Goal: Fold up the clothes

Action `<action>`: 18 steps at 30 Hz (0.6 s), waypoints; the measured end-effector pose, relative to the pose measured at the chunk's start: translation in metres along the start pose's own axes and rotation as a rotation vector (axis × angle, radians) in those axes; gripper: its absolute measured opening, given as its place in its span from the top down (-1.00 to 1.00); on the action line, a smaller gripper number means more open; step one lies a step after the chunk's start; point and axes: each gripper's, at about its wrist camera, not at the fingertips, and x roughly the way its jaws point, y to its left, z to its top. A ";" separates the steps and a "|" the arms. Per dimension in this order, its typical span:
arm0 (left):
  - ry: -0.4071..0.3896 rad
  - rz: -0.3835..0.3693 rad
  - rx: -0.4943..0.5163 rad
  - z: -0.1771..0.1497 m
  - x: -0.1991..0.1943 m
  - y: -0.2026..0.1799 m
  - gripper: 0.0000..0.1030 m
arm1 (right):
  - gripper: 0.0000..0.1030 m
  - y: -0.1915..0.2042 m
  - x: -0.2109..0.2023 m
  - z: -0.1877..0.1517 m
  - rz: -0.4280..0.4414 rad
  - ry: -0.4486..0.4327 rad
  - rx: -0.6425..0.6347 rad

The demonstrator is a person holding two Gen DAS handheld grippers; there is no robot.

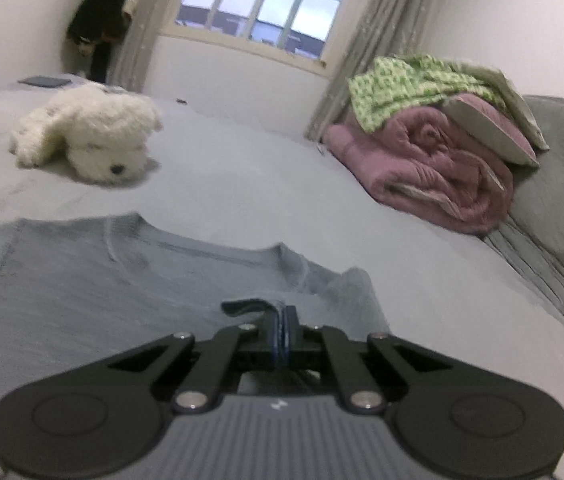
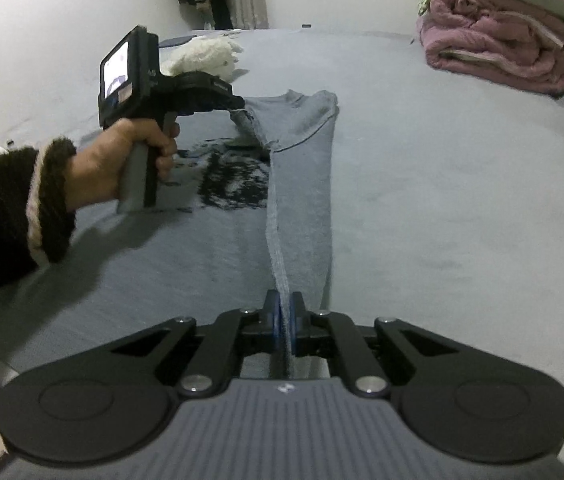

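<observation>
A grey T-shirt (image 2: 226, 232) with a black print (image 2: 236, 184) lies spread on the bed. Its right side is lifted in a long fold that runs from hem to shoulder. My right gripper (image 2: 285, 316) is shut on the fold's edge near the hem. My left gripper (image 1: 280, 320) is shut on the same edge up by the sleeve and collar (image 1: 202, 250). In the right wrist view that left gripper (image 2: 238, 114) shows from the side, held by a hand (image 2: 122, 160) in a dark furry sleeve.
A white plush dog (image 1: 90, 132) lies on the grey bed sheet (image 1: 242, 168) beyond the collar. A rolled pink quilt (image 1: 433, 164) with green patterned cloth (image 1: 409, 84) and pillows stands at the back right. The window (image 1: 262, 0) and curtains close the far wall.
</observation>
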 end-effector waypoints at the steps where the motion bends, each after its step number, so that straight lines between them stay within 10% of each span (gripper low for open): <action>1: -0.006 0.006 0.007 -0.001 -0.001 0.002 0.96 | 0.88 0.001 0.000 0.002 0.012 0.004 0.007; 9: 0.073 0.017 0.031 -0.008 0.012 0.025 0.81 | 0.78 -0.001 0.024 0.000 0.091 0.083 0.076; 13: 0.091 0.012 -0.010 -0.003 0.015 0.035 0.17 | 0.72 -0.005 0.023 -0.004 0.114 0.092 0.104; 18: 0.098 0.049 -0.016 0.000 0.017 0.039 0.28 | 0.71 -0.008 0.016 -0.010 0.126 0.101 0.138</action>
